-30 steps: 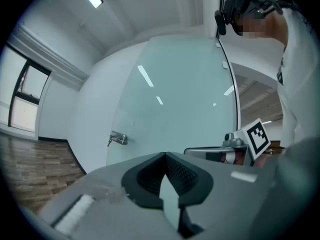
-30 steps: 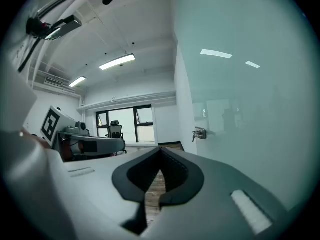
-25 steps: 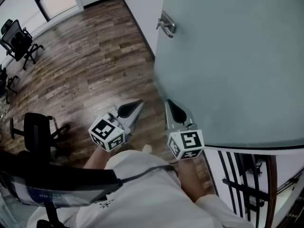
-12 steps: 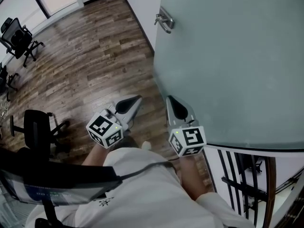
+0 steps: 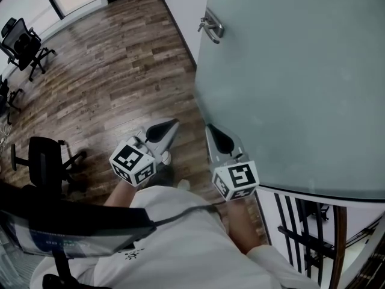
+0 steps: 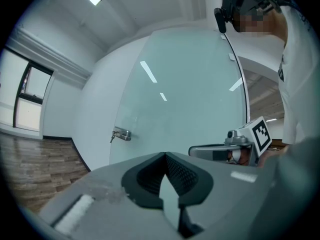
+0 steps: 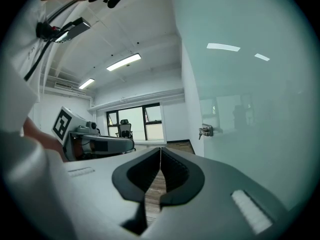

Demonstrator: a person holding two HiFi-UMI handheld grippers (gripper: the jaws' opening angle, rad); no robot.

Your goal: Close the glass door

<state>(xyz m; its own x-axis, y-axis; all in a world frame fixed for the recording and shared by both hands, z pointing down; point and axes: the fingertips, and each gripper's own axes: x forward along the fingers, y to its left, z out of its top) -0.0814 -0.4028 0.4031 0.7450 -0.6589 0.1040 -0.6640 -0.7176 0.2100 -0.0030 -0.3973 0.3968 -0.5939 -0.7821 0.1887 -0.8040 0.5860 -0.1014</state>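
Note:
A frosted glass door (image 5: 295, 83) fills the right of the head view, with a metal lever handle (image 5: 211, 27) near its far edge. The handle (image 6: 121, 133) shows in the left gripper view and the handle (image 7: 206, 131) in the right gripper view. My right gripper (image 5: 209, 128) is shut and empty, its tip close to the glass low on the door; whether it touches I cannot tell. My left gripper (image 5: 174, 123) is shut with nothing in it, to the left of the door over the wood floor. Both point away from me, roughly level.
A wood plank floor (image 5: 102, 83) stretches ahead to a white wall (image 5: 180, 5). Black office chairs stand at the left: one chair (image 5: 24, 47) far, another chair (image 5: 51, 164) near me. A black railing (image 5: 307, 227) runs at the lower right.
The two grippers have barely shifted. The head view has drifted slightly, so the door handle sits a little differently in the picture.

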